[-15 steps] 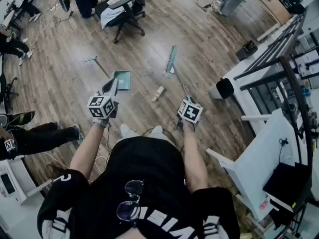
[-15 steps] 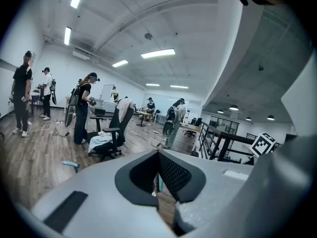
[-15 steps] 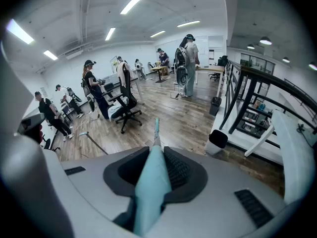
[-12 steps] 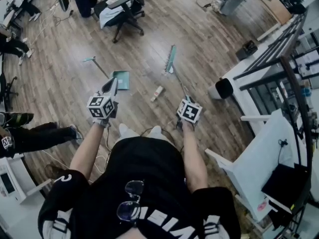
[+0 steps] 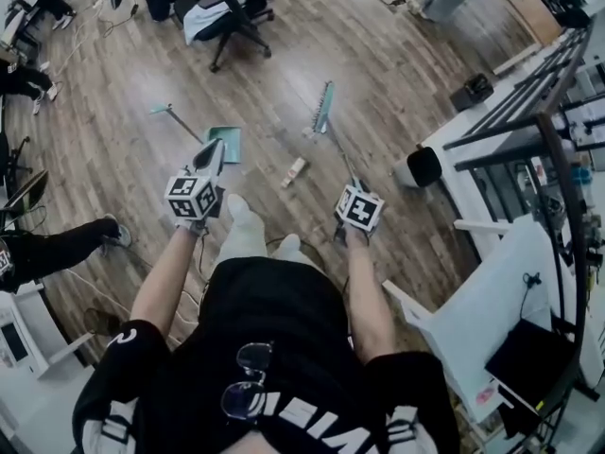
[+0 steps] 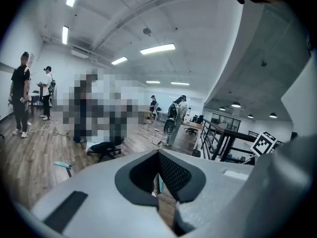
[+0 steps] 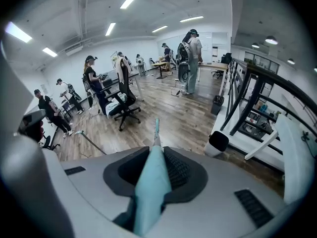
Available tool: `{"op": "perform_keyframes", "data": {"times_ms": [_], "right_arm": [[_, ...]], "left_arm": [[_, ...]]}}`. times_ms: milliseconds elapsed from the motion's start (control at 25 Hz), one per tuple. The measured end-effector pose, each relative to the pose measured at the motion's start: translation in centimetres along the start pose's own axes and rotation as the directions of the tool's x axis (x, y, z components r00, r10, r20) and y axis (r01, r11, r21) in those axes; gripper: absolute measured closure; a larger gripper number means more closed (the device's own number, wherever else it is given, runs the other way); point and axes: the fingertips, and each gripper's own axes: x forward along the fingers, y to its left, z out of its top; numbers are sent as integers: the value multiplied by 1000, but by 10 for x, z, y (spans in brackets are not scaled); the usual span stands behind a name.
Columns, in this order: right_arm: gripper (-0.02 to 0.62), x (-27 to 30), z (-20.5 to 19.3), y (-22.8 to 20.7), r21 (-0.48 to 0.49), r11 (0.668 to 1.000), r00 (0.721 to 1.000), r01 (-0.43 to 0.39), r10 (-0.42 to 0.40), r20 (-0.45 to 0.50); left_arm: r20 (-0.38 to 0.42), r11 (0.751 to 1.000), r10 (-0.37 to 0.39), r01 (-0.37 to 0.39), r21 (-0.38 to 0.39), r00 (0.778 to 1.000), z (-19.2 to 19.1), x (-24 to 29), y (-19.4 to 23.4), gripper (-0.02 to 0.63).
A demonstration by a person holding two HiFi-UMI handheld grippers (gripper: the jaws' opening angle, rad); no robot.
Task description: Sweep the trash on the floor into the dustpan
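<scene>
A: Since a step's been taken, the dustpan (image 5: 227, 143) and the trash (image 5: 296, 171), just right of it, are brought closer.

B: Yep. Broom (image 5: 324, 112) is clamped in the right gripper (image 7: 157, 155), left gripper (image 6: 158, 168) is nearly closed, empty. Sweeping isn't started.

Bare floor (image 5: 378, 93) around trash (image 5: 297, 171), office chair (image 5: 222, 12) well beyond

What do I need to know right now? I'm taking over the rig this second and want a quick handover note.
Left gripper: shut, empty, near the dustpan.
Right gripper: shut on the broom handle; the broom head is out ahead.
Trash: on the floor between dustpan and broom head, outside the pan.
Done: nothing swept in. Left: sweep it in.
</scene>
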Motion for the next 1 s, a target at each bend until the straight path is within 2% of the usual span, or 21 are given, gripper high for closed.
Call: {"op": "perform_keyframes", "data": {"times_ms": [200, 600, 840, 1000], "right_arm": [[512, 29, 15, 8, 10, 1000, 1000, 27, -26, -11], [512, 80, 50, 32, 64, 986, 986, 156, -152, -69], [512, 111, 73, 55, 108, 976, 981, 187, -180, -75], [512, 129, 82, 57, 112, 973, 976, 203, -192, -104]], "left_arm": [[-17, 999, -32, 32, 5, 999, 6, 40, 21, 609], [-83, 988, -154, 155, 6, 985, 32, 134, 81, 609], [-124, 980, -197, 199, 2, 973, 35, 184, 112, 609], [-147, 977, -210, 213, 9, 967, 35, 210, 114, 609]]}}
